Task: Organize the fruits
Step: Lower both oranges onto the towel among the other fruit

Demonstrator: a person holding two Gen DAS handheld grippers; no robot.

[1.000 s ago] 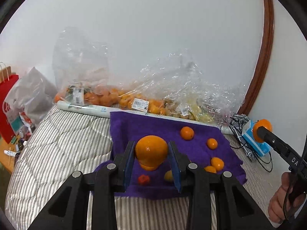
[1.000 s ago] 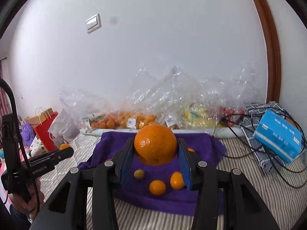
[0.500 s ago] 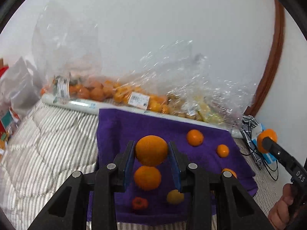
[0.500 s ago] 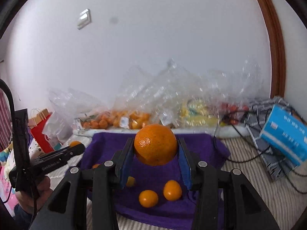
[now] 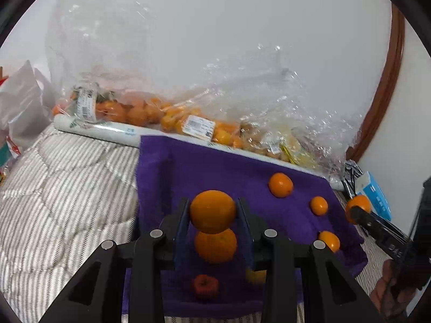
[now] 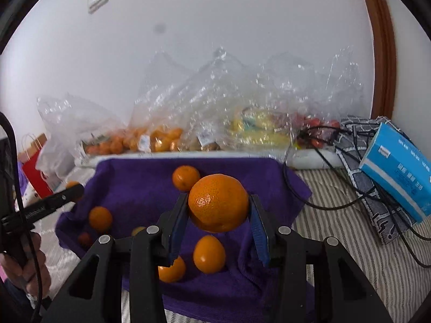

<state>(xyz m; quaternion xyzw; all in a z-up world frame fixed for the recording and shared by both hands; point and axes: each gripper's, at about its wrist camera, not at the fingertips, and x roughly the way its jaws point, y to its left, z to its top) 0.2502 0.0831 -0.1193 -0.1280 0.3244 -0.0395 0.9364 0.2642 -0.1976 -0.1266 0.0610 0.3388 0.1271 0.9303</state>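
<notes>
Both lowered toward purple towel (image 5: 215, 167) on bed since a second ago. Left gripper (image 5: 212, 212) fingers clamped on orange (image 5: 212, 211); right gripper (image 6: 218, 207) clamped on bigger orange (image 6: 218, 206). Placing likely next.

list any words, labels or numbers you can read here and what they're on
"D45", uncertain: on the right gripper.
Price stickers on the fruit bags: too small.
Blue tissue box print: blurred.
White roll print: blurred.
Left gripper lettering: blurred.
</notes>
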